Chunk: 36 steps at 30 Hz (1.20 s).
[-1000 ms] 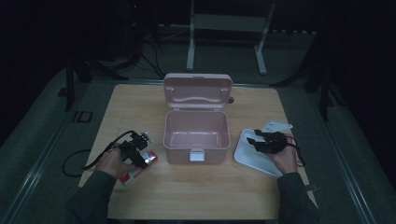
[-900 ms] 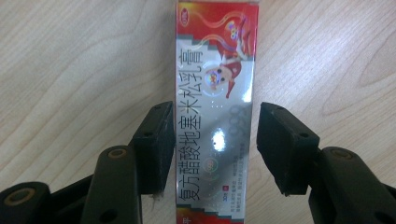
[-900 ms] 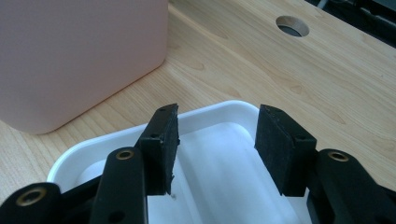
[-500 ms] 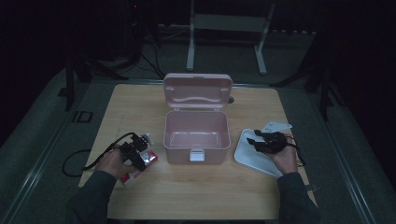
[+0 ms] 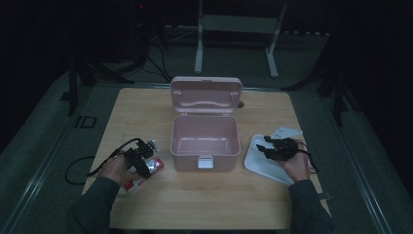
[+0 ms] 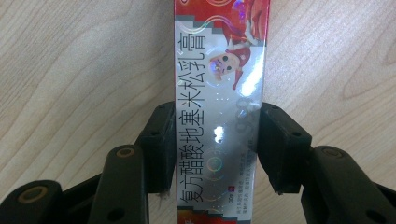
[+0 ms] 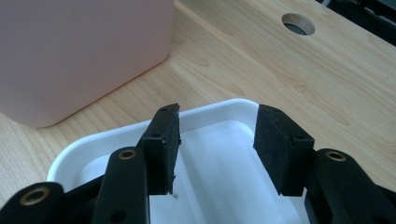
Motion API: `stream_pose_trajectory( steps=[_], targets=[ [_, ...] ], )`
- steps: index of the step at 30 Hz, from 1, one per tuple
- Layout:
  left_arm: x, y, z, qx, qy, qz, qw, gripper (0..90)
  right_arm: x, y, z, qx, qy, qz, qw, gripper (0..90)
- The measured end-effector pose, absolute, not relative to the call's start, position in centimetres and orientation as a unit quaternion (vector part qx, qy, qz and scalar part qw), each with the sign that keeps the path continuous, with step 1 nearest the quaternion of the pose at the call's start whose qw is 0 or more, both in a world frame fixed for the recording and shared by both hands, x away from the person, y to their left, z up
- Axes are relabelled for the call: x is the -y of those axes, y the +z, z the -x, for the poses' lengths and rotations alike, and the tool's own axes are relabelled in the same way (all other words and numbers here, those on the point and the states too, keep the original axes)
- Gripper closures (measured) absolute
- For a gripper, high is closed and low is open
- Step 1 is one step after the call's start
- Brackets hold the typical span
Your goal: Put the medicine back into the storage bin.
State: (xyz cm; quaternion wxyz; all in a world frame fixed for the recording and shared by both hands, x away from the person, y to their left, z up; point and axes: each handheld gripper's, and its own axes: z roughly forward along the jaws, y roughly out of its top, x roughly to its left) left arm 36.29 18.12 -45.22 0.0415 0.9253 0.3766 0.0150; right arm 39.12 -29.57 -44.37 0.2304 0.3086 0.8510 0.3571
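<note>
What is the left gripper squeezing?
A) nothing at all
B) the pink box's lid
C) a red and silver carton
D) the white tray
C: in the left gripper view the left gripper has a jaw pressed on each side of the red and silver carton, which lies on the wooden table; the pink box and white tray sit elsewhere.

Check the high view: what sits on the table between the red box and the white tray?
The open pink plastic case sits between the red box and white tray.
</note>
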Motion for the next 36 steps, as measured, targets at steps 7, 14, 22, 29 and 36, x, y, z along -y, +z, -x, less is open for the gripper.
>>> stream_pose_trajectory(
  steps=[7, 14, 22, 29, 36],
  targets=[
    [-18.4, -43.8, -36.1, -0.358, 0.029, -0.931, 0.061, 50.8, 29.6, -44.5, -39.1, -0.853, 0.354, -0.306, 0.229, 50.2],
    [-18.5, -42.4, -35.9, -0.339, 0.04, -0.937, 0.071, 50.9, 29.5, -44.6, -39.0, -0.856, 0.352, -0.304, 0.228, 50.3],
    [-18.8, -40.8, -35.8, -0.314, 0.036, -0.946, 0.077, 50.9, 29.6, -44.7, -39.0, -0.857, 0.35, -0.303, 0.226, 50.5],
    [-19.2, -38.5, -35.7, -0.295, 0.047, -0.951, 0.084, 51.0, 29.6, -44.7, -38.9, -0.858, 0.35, -0.302, 0.225, 50.7],
    [-19.3, -36.6, -35.5, -0.266, 0.048, -0.959, 0.085, 51.0, 29.7, -44.7, -38.9, -0.859, 0.349, -0.3, 0.225, 51.2]
  ],
)
